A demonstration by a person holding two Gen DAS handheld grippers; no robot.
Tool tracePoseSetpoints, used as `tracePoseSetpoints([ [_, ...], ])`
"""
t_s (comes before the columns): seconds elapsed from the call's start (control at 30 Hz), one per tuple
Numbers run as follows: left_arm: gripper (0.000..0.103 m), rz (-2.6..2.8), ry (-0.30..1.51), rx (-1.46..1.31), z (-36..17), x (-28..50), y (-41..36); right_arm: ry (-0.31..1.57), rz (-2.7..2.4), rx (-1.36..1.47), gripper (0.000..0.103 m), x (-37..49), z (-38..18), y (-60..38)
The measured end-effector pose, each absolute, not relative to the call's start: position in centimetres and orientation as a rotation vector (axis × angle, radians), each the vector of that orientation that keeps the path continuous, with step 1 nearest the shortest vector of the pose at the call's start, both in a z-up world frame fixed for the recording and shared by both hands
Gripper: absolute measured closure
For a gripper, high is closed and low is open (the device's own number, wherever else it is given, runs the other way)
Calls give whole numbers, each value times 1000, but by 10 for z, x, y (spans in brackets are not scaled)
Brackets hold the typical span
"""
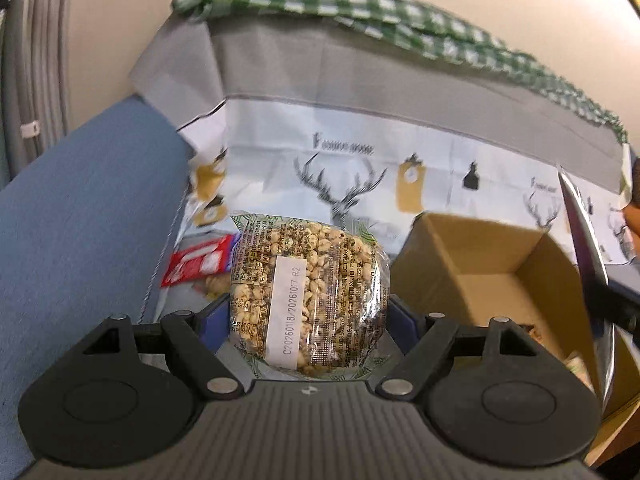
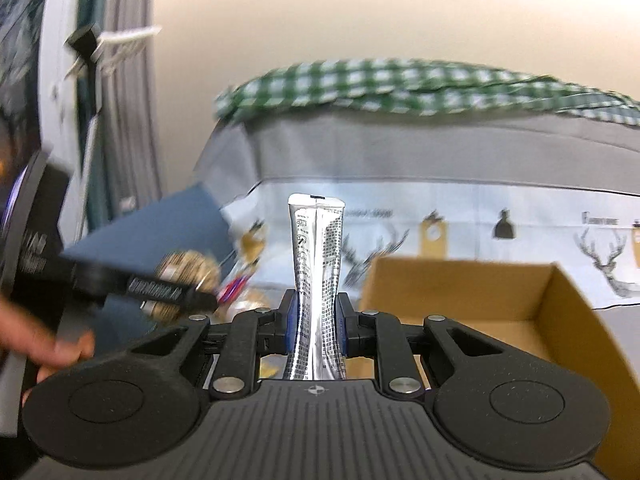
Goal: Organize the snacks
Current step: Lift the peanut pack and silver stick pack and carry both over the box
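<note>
Grey deer-print tablecloth (image 1: 360, 168) beneath green-checked cloth (image 1: 360, 4), beige wall (image 2: 360, 8).

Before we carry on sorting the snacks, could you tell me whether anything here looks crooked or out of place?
Mostly the cloths: the green checked cloth lies bunched along the back edge, and the deer-print tablecloth is creased. The silver packet is squeezed narrow where the right gripper clamps it. Nothing looks spilled.

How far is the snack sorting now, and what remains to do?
Partly done: something already lies in the box. In hand: the left gripper holds a puffed-grain cake, and the right gripper pinches a silver sachet. Left: a red packet on the table.
</note>
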State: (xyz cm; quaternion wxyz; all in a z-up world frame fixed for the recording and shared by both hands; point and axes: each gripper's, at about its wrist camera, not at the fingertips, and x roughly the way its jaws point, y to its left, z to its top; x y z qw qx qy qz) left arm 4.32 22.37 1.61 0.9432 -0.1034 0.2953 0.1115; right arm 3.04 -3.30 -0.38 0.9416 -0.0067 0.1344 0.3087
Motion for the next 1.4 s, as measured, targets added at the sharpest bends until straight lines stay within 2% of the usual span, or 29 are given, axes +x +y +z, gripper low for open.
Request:
tracePoseSetpoints([
  [0.3,20,165,518,-194,38,55,179,204,518,-34,83,78,25,-88],
  [0.73,20,71,425,-124,41,80,120,283,419,-24,83,108,-15,-131],
  [1.13,20,-61,400,-43,32,110,56,311,362,-3,83,122,-21,-146],
  [1.4,20,-79,410,-49,25,126,47,319,346,-11,83,125,-23,-144],
])
